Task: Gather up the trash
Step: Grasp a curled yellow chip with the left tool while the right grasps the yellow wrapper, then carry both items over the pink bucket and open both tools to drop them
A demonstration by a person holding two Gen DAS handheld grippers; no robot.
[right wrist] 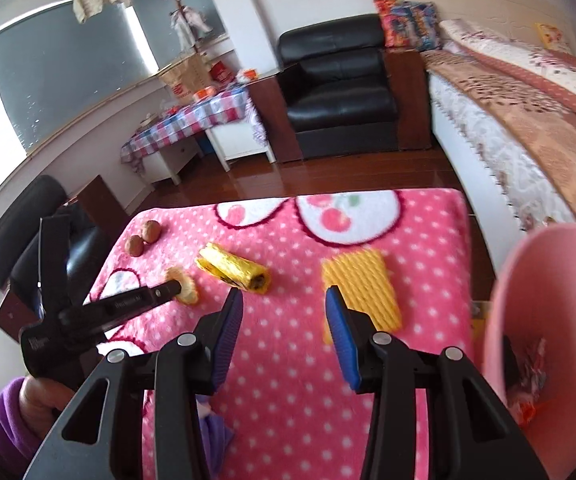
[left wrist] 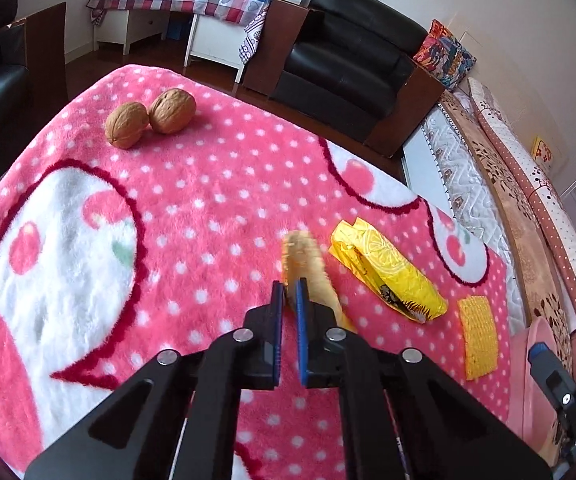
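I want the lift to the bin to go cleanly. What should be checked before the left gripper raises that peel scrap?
1. Left gripper shut on the peel scrap: ok.
2. Grip depth: only the near end is pinched, cannot tell if secure.
3. Right gripper open, empty, apart from the scrap: ok.
4. Pink bin within view at right, mouth open: ok.
5. Yellow wrapper apart from the scrap: ok.
6. Walnuts far off: ok.

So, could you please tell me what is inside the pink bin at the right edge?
Inside the pink bin some crumpled wrappers show, whitish and orange, low against the inner wall. The bin's near wall and the picture's edge hide the bottom, so anything deeper cannot be seen.
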